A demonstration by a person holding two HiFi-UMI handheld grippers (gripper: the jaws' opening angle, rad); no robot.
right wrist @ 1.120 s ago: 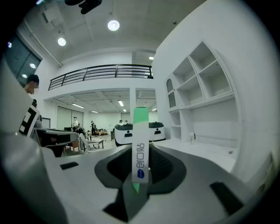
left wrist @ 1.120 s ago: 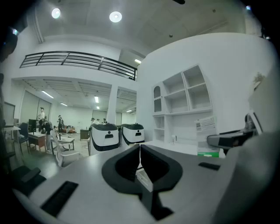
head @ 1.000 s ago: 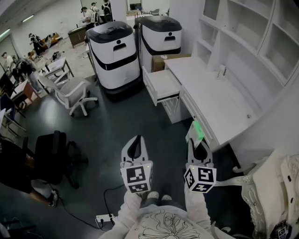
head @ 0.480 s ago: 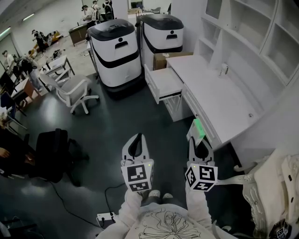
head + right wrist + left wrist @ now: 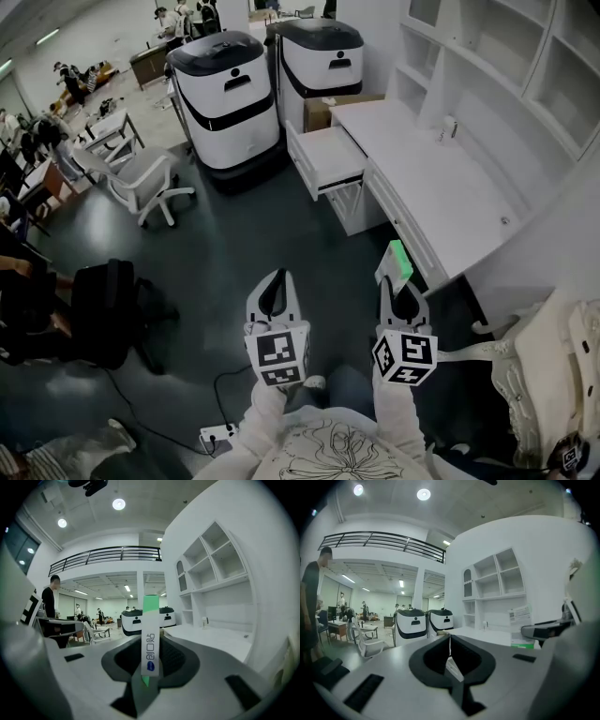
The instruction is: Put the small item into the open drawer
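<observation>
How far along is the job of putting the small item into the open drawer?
Done: the flat green-and-white packet is gripped in the right tongs. In hand: it is held upright in the air; the left tongs are shut and empty. Left: reach the open white drawer ahead and release the packet inside.

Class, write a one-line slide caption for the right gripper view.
Right hand-held gripper grips a slim green-and-white box, white desk ahead.

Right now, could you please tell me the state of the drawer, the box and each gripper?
left gripper, shut, empty.
right gripper, shut on the small box.
small box, held upright between the jaws, not yet at the drawer.
drawer, pulled open.
</observation>
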